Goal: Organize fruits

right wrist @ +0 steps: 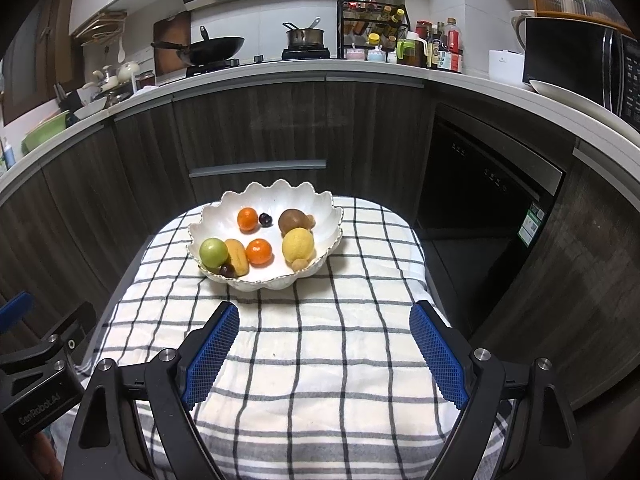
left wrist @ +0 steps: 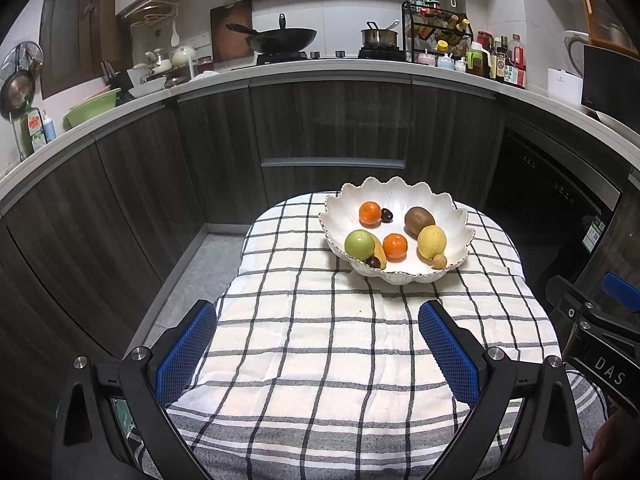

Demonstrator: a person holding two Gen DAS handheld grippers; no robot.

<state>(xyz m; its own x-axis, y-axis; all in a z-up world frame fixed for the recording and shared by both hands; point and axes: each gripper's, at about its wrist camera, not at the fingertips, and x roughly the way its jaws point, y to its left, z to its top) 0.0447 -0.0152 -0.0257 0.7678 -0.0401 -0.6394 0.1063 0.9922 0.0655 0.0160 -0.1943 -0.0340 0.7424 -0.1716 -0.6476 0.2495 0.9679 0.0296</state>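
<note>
White glazed bowl point(right wrist: 276, 276): scalloped with a gilt rim, sitting toward the far edge of the checked cloth point(right wrist: 320, 360); every fruit in view lies inside it.
Near rim: green apple point(right wrist: 214, 252), a yellow-orange fruit point(right wrist: 238, 256) touching it, a dark plum point(right wrist: 227, 270) against both.
Middle: one mandarin point(right wrist: 259, 252); a second mandarin point(right wrist: 247, 219) by the far wall beside another dark plum point(right wrist: 265, 219).
Right side: lemon point(right wrist: 298, 244) touching the kiwi point(right wrist: 294, 219) behind it; a small tan fruit point(right wrist: 300, 265) at the lemon's near foot.
Left gripper point(left wrist: 316, 344): spread wide, nothing between its blue pads, hovering over the cloth's near half.
Right gripper point(right wrist: 324, 344): likewise spread and holding nothing, short of the bowl.
Handling, my guess: apple and lemon firm, waxy, likely to roll; pinch across the widest part. Mandarins and plums soft, so squeeze lightly. The bowl looks brittle; keep off its rim.
</note>
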